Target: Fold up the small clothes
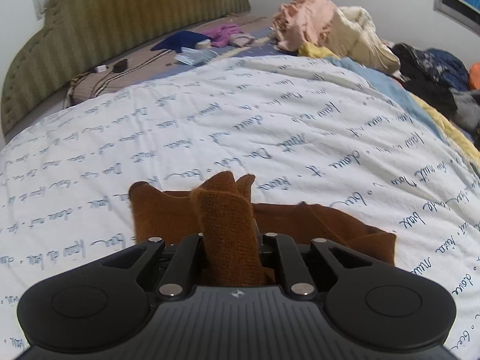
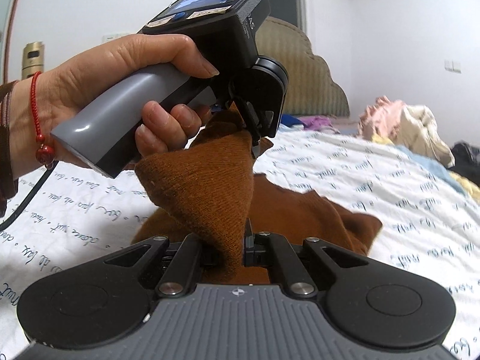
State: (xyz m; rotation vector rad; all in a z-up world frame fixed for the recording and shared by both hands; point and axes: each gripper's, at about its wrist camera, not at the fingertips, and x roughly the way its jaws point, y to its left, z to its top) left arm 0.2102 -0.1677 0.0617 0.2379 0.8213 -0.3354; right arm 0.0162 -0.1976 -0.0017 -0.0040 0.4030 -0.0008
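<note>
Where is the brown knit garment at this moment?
The brown knit garment hangs pinched between the left gripper and the right gripper, its lower part trailing on the white script-printed bedcover in both wrist views.

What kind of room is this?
Most likely a bedroom: a bed with a padded headboard, a white quilt printed with handwriting, and a heap of clothes by the far wall.

Your left gripper's fingertips are buried under the brown knit garment, so you cannot see the pads. The right gripper's tips are wrapped the same way. The dark clothes pile at the bed's far right corner runs off the frame edge. The quilt's script is too blurred to read.
</note>
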